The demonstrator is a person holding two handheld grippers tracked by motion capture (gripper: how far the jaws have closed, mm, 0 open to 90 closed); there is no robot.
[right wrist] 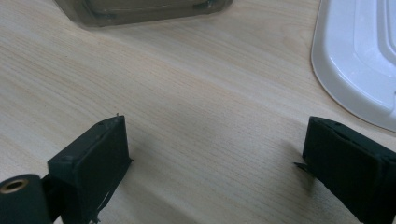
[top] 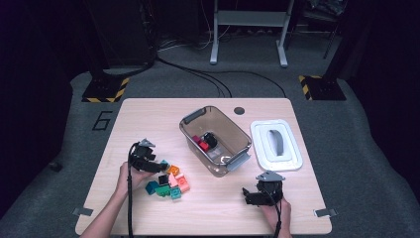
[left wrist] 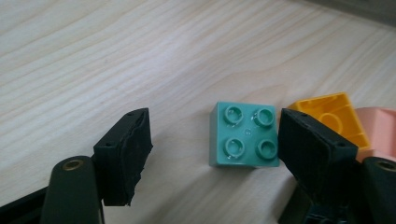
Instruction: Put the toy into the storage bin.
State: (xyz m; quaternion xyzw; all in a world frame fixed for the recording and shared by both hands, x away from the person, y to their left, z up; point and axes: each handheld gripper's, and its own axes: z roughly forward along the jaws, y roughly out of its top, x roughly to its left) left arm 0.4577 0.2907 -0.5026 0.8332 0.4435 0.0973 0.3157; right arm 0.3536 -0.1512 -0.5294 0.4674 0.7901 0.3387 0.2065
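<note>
Left gripper (left wrist: 212, 154) spread wide, empty, low over the near-left of the table (top: 148, 111). Teal 2x2 brick (left wrist: 243, 136) between the jaws, hard against the right one, well off the left. Studs up, flat on the wood; square, so no long axis to favour. Right gripper (right wrist: 215, 163) also spread, empty, idle near-right, far from the brick pile (top: 169, 184).

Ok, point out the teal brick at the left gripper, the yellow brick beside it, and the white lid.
teal brick (left wrist: 244, 135), left gripper view, on its studded top face.
yellow brick (left wrist: 332, 115), left gripper view, on its hollow underside.
white lid (top: 276, 145), high view, on its grey handle.
</note>
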